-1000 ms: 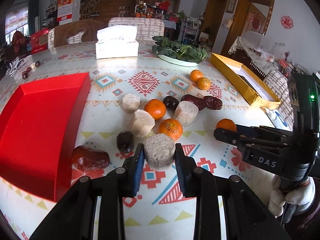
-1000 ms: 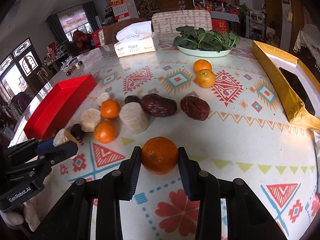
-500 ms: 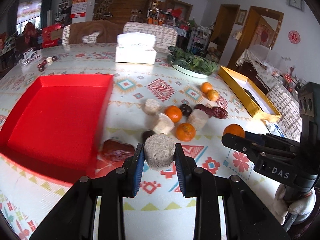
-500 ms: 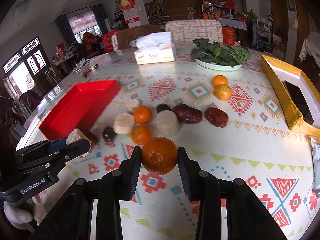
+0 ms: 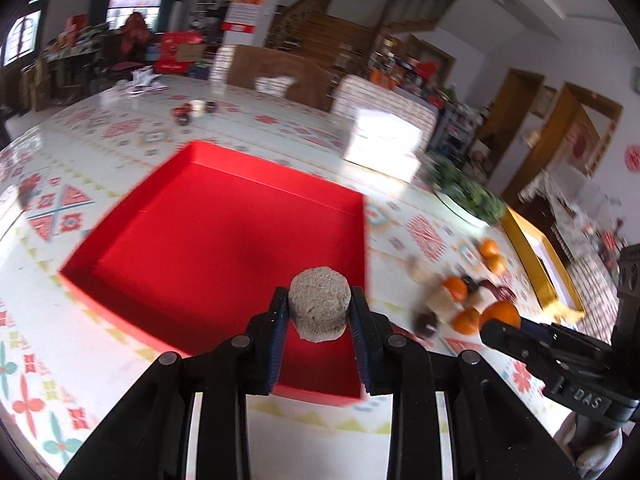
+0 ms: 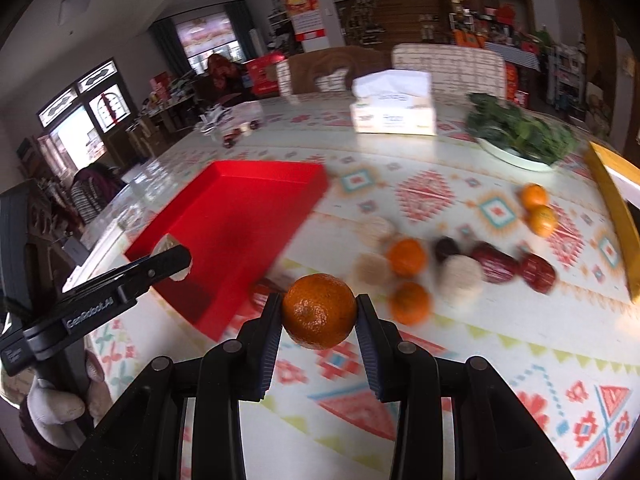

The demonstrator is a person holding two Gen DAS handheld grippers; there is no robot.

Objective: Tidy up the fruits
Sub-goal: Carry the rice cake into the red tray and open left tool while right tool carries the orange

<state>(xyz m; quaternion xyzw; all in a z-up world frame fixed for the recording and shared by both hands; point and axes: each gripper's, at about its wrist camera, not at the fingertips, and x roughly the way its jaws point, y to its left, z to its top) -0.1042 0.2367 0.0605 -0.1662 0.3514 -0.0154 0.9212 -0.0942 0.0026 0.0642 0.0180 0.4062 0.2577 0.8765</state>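
Observation:
My left gripper (image 5: 319,307) is shut on a beige cylindrical fruit piece (image 5: 319,303), held in the air over the near right corner of the red tray (image 5: 192,240). In the right wrist view my right gripper (image 6: 319,312) is shut on an orange mandarin (image 6: 319,310), lifted above the patterned tablecloth just right of the red tray (image 6: 236,220). Loose mandarins (image 6: 407,257), beige pieces (image 6: 460,276) and dark red dates (image 6: 494,266) lie blurred on the cloth beyond it. The left gripper (image 6: 176,258) shows at the left over the tray, and the right gripper (image 5: 500,318) shows at the right of the left wrist view.
A tissue box (image 6: 394,108) and a plate of greens (image 6: 520,136) stand at the back. A yellow box (image 5: 538,256) lies at the right. Two more mandarins (image 6: 538,208) sit apart near it. A gloved hand (image 6: 56,404) holds the left tool.
Both grippers have risen and swung left with their fruit. The left one has come from the fruit pile to over the red tray; the right one has lifted the mandarin off the cloth.

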